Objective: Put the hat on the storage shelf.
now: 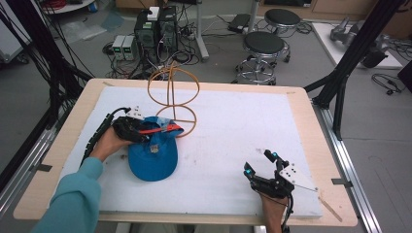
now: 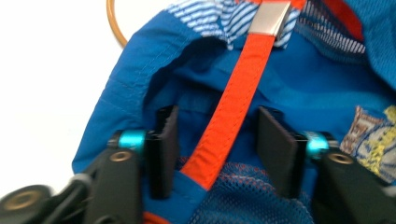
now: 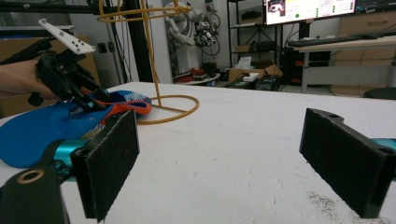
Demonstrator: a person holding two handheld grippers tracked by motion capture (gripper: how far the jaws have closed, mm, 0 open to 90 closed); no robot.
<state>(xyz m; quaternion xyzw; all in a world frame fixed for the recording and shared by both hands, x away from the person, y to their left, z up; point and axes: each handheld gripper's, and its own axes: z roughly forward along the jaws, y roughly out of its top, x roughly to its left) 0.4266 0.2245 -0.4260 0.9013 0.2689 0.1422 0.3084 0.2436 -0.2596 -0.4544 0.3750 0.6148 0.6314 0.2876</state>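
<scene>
The blue cap lies on the white mat, at its left side, with the back part touching the base ring of the yellow wire stand. Its orange strap runs across the back opening, and a small metal clip sits at its far end. My left gripper is at this back opening. In the left gripper view I see the strap passing between the two pads, in the middle of the gap, and it touches neither of them. The jaws stand apart, so they are released and not yet grasping the strap; blue fabric and mesh are under them. My right gripper rests on the mat well apart from the cap, at the right near edge, with jaws spread wide and nothing between them. The mat lies on a wooden table.
</scene>
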